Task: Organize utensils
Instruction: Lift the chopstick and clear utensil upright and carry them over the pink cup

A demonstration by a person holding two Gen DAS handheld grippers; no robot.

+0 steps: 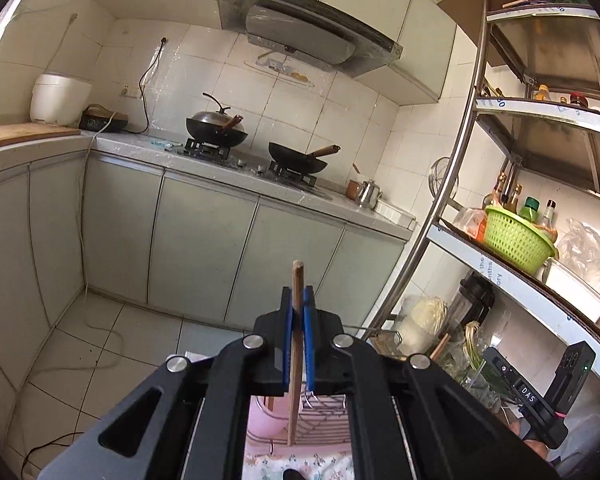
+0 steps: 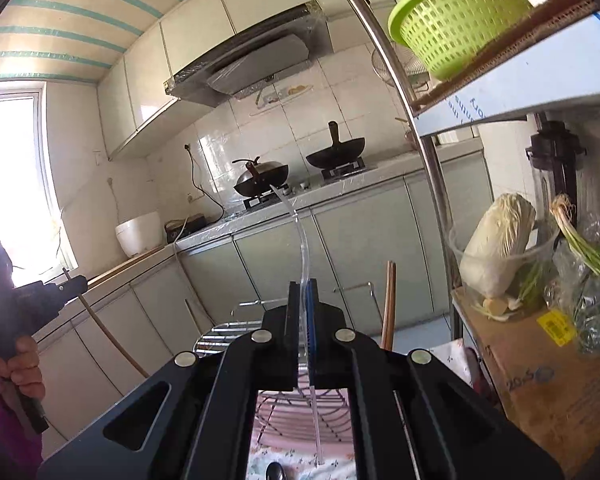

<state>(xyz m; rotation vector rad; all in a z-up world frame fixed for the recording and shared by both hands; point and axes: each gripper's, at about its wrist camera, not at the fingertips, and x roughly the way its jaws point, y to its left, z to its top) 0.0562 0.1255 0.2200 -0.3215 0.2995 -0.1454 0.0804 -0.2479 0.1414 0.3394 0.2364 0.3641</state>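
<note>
My left gripper (image 1: 298,292) is shut on a brown wooden chopstick (image 1: 297,274), which stands nearly upright between the blue pads and hangs down over a wire rack (image 1: 324,412). My right gripper (image 2: 305,284) is shut on a thin, curved, clear plastic utensil (image 2: 300,232) whose lower end hangs over the same wire rack (image 2: 224,330). Both are raised above a floral tablecloth (image 2: 284,464). A pair of brown chopsticks (image 2: 390,304) stands upright at the rack's right side. In the right wrist view the left gripper (image 2: 74,282) shows at far left, held by a hand (image 2: 20,364).
A pink bowl (image 1: 260,420) sits beside the rack. A metal shelf unit (image 1: 452,184) stands close on the right with a green basket (image 1: 516,240), a cabbage (image 2: 496,244) and a cardboard box (image 2: 540,372). Across the floor is a counter with two woks (image 1: 296,158).
</note>
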